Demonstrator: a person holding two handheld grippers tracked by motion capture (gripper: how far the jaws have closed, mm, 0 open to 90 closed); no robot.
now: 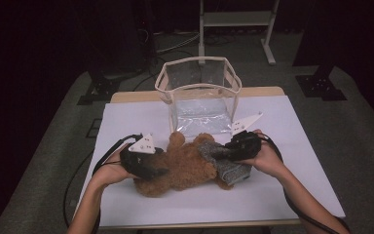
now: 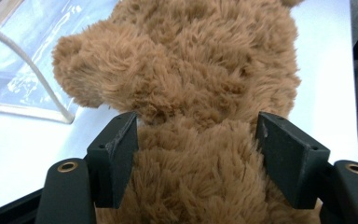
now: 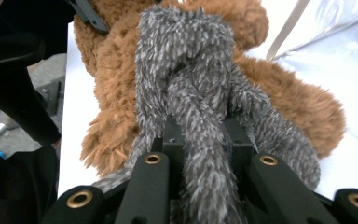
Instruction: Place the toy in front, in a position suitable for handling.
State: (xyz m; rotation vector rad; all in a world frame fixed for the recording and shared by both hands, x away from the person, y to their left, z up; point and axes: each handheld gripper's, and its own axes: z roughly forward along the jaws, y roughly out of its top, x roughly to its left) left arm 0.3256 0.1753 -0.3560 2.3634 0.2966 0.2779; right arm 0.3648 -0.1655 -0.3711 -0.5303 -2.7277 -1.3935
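Observation:
A brown teddy bear (image 1: pixel 185 168) lies across the white table (image 1: pixel 126 122), with a grey fuzzy scarf (image 1: pixel 226 163) wrapped around its right part. My left gripper (image 1: pixel 158 170) comes in from the left. In the left gripper view its jaws (image 2: pixel 196 140) stand on either side of the bear (image 2: pixel 191 70), and the pads press into the fur. My right gripper (image 1: pixel 224 151) is shut on the scarf. In the right gripper view (image 3: pixel 203 135) a grey strand of the scarf (image 3: pixel 182 70) runs up between the jaws, with the bear (image 3: pixel 289 98) behind it.
A clear plastic bag (image 1: pixel 199 92) with cream trim stands open just behind the bear, near the table's far edge; its corner shows in the left gripper view (image 2: pixel 23 60). Cables trail from both grippers. A white metal stand (image 1: pixel 236 19) is on the floor beyond.

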